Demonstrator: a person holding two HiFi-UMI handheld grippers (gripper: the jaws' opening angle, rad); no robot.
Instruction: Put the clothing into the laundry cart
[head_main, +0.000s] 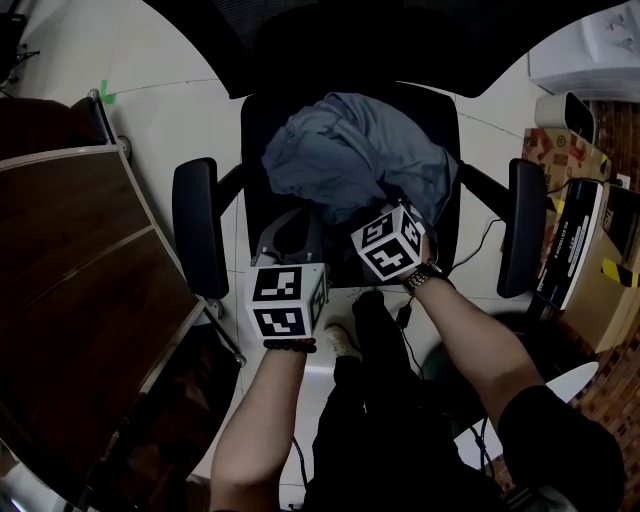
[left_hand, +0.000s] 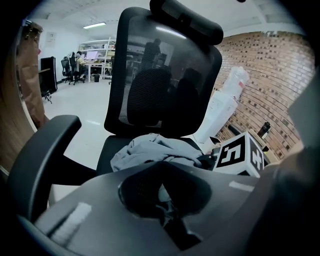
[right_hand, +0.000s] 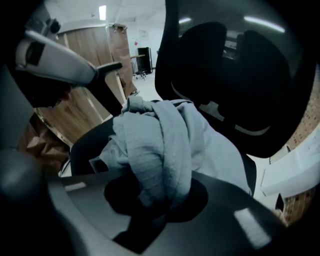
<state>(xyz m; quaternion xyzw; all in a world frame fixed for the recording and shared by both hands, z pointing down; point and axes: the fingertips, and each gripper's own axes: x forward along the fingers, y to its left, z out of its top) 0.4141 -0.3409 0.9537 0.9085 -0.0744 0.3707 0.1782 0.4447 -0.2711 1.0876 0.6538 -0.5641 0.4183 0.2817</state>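
Observation:
A crumpled grey-blue garment (head_main: 350, 155) lies heaped on the seat of a black office chair (head_main: 195, 225). My right gripper (head_main: 388, 203) reaches into the garment's near right side. In the right gripper view a thick bunch of the cloth (right_hand: 160, 140) is pinched between its jaws, so my right gripper (right_hand: 160, 200) is shut on it. My left gripper (head_main: 290, 232) sits at the seat's front edge, by the garment's lower left hem. In the left gripper view its jaws meet at the tips (left_hand: 161, 165), with a small fold of pale cloth (left_hand: 165, 200) caught behind them.
A dark wooden desk (head_main: 80, 270) stands close on the left. Cardboard boxes and a black case (head_main: 590, 260) crowd the right side. The chair's armrests (head_main: 525, 225) flank the seat and its mesh back (left_hand: 165, 75) rises behind. Cables (head_main: 480, 245) trail on the pale floor.

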